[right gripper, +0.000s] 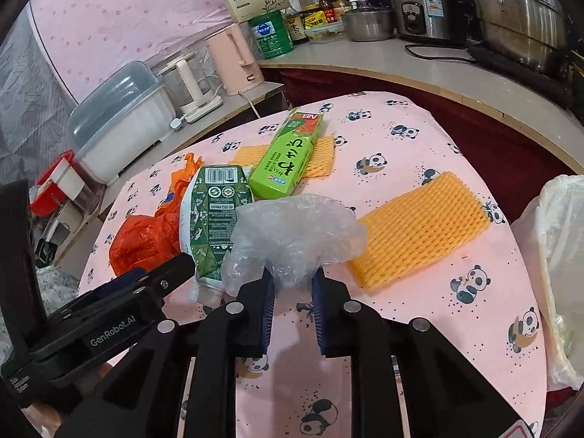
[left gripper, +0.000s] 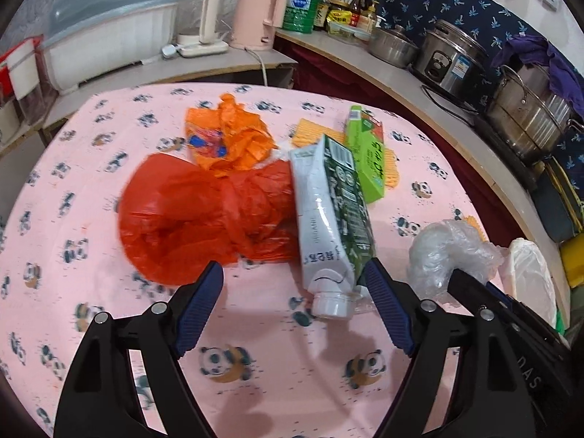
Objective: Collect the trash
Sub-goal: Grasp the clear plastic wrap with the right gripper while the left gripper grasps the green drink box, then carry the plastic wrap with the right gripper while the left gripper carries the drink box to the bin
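**Right claw pinches clear plastic, left claw spread at carton**

Beyond the left gripper [left gripper: 294, 283] lie a red bag [left gripper: 189, 215] and orange wrapper [left gripper: 228, 135]. The milk carton [left gripper: 328, 215] rests between its wide-spread jaws, cap nearest; contact is unclear. The right gripper [right gripper: 292, 286] is clenched on the crumpled clear plastic [right gripper: 295, 233]; foam netting [right gripper: 419, 237] lies to its right.

"GenRobot.AI" on left tongs [right gripper: 175, 270], "NB" on green box [right gripper: 288, 157]

Panda-print tablecloth [left gripper: 109, 197]; curved counter [right gripper: 419, 69] holding pots [right gripper: 522, 18].
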Demonstrator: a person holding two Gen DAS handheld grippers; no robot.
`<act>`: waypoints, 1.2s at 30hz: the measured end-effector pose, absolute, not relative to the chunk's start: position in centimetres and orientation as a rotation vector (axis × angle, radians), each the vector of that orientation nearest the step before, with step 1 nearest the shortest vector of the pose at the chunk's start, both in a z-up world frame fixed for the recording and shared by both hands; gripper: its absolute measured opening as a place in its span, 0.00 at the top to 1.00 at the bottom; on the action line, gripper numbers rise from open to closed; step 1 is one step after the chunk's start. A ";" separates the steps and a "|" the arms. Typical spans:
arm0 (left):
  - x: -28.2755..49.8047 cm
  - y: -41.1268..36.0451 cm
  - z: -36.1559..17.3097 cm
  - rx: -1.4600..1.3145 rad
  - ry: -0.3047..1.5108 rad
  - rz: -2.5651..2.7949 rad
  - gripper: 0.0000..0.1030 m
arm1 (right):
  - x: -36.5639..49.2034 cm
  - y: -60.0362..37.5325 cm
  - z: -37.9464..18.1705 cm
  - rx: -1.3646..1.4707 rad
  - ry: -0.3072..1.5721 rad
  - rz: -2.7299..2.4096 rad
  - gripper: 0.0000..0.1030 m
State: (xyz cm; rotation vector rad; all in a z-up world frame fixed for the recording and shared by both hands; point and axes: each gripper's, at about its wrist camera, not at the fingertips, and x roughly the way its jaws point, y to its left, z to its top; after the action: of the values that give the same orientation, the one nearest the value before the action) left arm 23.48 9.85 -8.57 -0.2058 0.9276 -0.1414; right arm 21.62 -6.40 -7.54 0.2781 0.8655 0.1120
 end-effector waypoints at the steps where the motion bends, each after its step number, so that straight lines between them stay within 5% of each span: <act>1: 23.7 9.6 -8.8 -0.213 0.936 -0.151 0.26 | 21.6 -6.7 -7.7 0.281 0.866 0.107 0.83; 6: 25.0 7.9 -10.0 -0.226 0.971 -0.167 0.30 | 21.4 -7.6 -8.5 0.303 0.875 0.096 0.83; 11: 25.6 7.0 -10.6 -0.257 0.999 -0.210 0.56 | 21.3 -7.9 -9.1 0.312 0.880 0.098 0.83; 36: 17.8 2.5 -1.3 -0.140 0.821 -0.268 0.63 | 14.7 -13.2 -2.4 0.376 0.695 0.035 0.83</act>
State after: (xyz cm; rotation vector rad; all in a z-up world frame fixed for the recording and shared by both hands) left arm 17.84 2.51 -1.29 -0.1405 0.8209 -0.2684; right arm 14.70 -13.23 -2.35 0.3762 0.6955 0.0353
